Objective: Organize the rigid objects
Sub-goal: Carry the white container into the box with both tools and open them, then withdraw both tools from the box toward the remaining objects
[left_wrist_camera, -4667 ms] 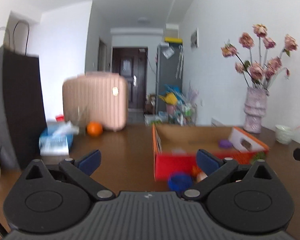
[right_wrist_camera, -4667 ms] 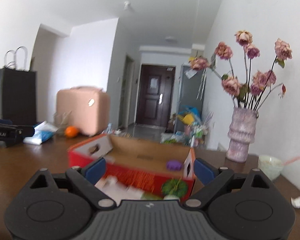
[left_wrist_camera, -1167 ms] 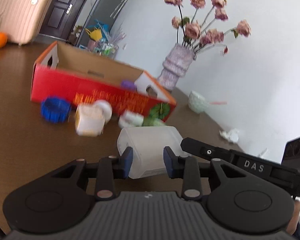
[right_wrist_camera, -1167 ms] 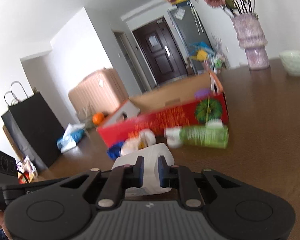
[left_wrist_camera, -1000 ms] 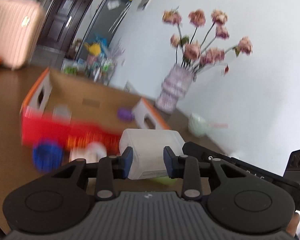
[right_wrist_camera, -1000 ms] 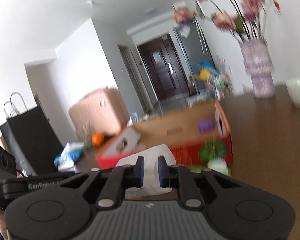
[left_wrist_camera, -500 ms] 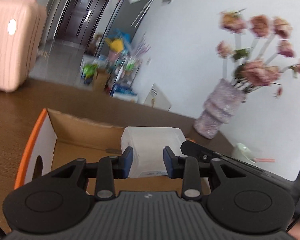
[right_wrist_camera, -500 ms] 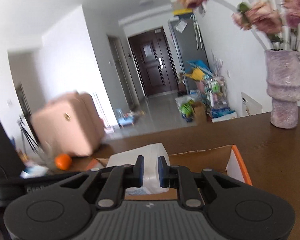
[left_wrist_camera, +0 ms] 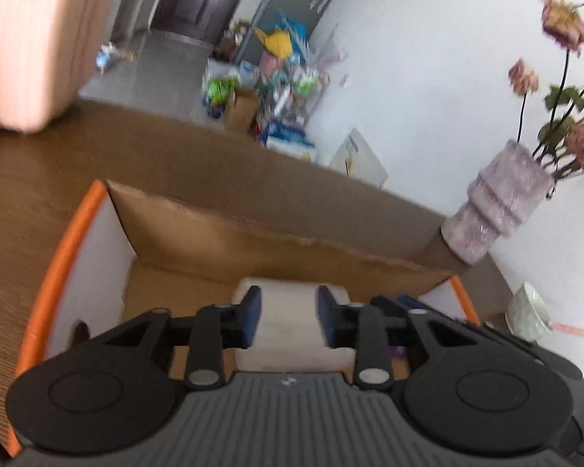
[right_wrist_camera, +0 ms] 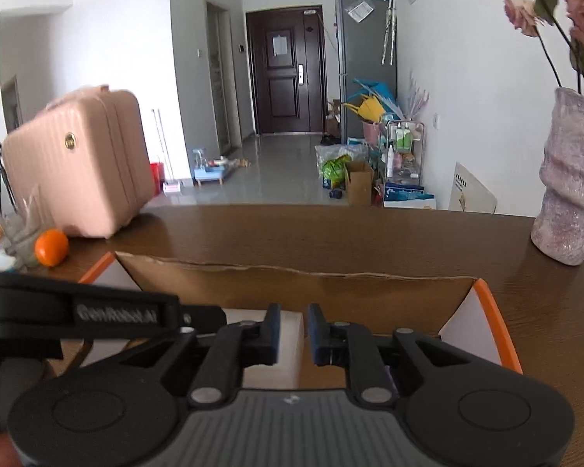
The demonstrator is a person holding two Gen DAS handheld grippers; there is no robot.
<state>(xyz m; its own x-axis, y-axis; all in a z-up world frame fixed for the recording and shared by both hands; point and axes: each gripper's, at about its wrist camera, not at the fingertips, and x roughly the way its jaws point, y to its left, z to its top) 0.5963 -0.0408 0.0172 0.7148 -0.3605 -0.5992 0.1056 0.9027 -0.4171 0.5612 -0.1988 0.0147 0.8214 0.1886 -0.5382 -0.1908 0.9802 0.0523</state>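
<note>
The cardboard box [left_wrist_camera: 222,241] sits open under me, and the white plastic jug [left_wrist_camera: 288,311] lies inside, long axis across my view. Both jaws have just been opening: left gripper [left_wrist_camera: 286,321] and right gripper [right_wrist_camera: 293,334] straddle it, pads loosened. It looks light, stiff, slick; flat sides grip best.

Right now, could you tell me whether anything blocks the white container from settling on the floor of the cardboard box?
Nothing visible does: the white container is already inside the cardboard box, between both just-opening tongs.
</note>
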